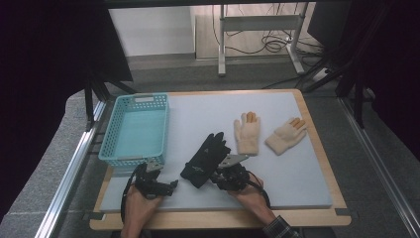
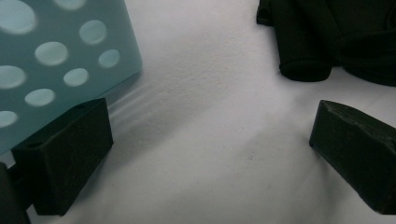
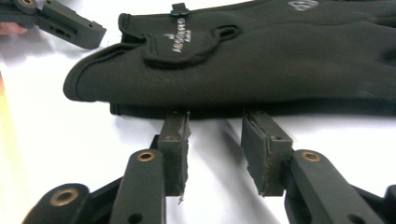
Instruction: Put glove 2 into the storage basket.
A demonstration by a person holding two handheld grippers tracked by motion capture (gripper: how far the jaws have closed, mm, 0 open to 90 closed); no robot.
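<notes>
**Jaws at the black glove's edge: a thin bite was the main risk**

The grey mat [image 1: 297, 163] covered the bench, and the teal basket [image 1: 134, 130] stood empty at its left edge, toward the far corner. The black gloves [image 1: 205, 158] lay as a stacked pair near the middle of the front edge; two cream gloves [image 1: 247, 133] lay apart toward the right edge, one [image 1: 286, 136] beyond the other.

The right gripper [image 3: 215, 133] sat low at the black pair's side, jaws apart and empty, tips just short of the lower glove's rim. A closure from there would likely have caught only the bottom layer or its hem, so the upper glove could have slid off on lifting. The tips might also have scraped the mat instead.

The left gripper [image 2: 210, 140] hovered between basket corner and gloves, jaws wide apart and holding nothing. One jaw was close beside the basket wall, so a careless swing could have nudged the basket.
</notes>
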